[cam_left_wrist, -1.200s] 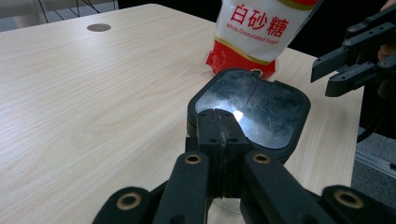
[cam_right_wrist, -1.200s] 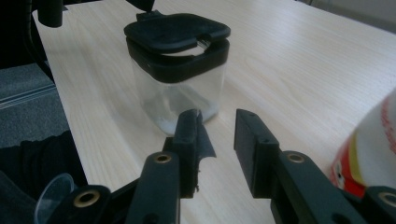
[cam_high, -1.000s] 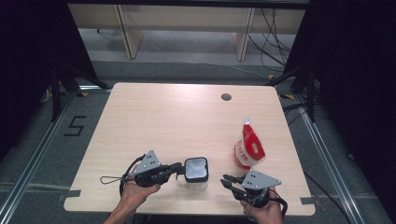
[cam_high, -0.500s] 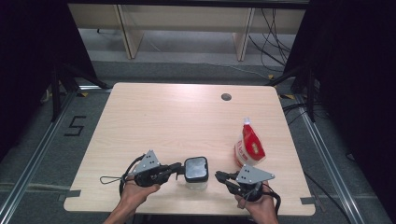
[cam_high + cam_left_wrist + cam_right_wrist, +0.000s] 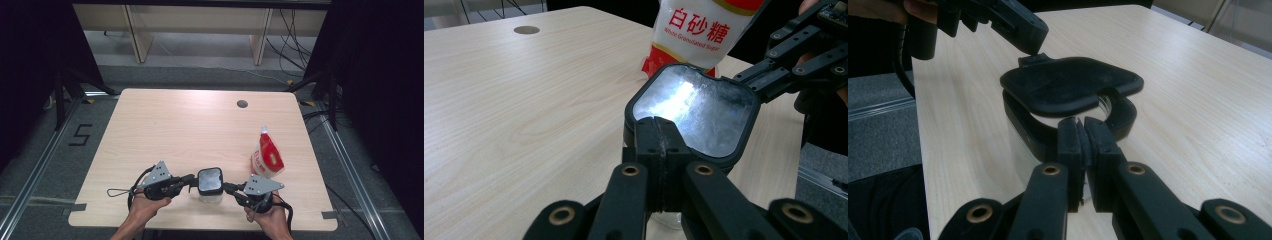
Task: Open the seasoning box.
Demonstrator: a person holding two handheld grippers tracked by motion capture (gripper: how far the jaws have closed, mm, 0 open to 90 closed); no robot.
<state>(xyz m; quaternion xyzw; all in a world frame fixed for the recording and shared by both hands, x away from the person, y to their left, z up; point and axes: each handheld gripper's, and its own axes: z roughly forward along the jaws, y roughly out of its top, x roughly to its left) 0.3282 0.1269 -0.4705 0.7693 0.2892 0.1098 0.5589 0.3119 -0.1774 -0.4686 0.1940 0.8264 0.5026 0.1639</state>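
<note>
The lidded container sits between both grippers, left and right, each with jaws pinching its lid rim.

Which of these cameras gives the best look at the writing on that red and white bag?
The left gripper view: the sugar bag stands close behind the black-lidded jar, and its red characters and small English line are legible. The high view shows the whole bag upright on the table, but its print is too small to read.
</note>
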